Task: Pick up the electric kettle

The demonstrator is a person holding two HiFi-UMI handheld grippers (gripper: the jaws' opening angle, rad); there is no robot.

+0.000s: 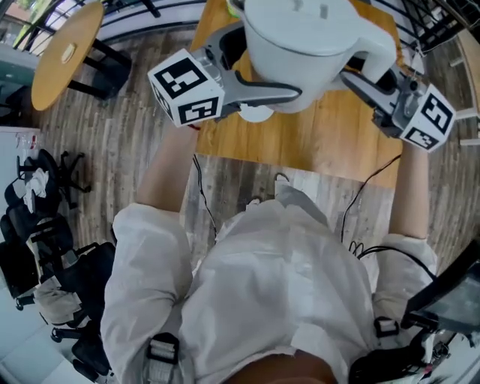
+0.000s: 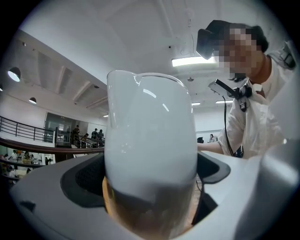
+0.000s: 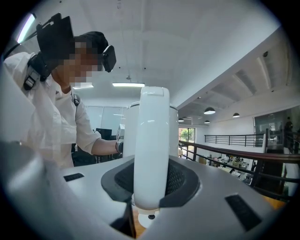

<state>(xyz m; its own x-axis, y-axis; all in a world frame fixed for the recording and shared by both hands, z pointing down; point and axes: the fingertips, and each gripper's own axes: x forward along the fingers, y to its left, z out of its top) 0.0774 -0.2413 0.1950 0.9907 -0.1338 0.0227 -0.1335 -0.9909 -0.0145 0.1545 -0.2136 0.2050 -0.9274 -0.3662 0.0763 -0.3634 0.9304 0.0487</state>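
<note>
Your right gripper grips the upright white handle of the electric kettle, dark pads on either side; your white sleeve shows at left; a railing runs far right.

kettle — top cut by head view's upper edge | table — far part behind kettle

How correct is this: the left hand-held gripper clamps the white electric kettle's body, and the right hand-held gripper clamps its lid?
Not quite. The right hand-held gripper clamps the electric kettle by its handle, not its lid; the right gripper view shows the upright white handle between its jaws. The left hand-held gripper does clamp the body.
</note>
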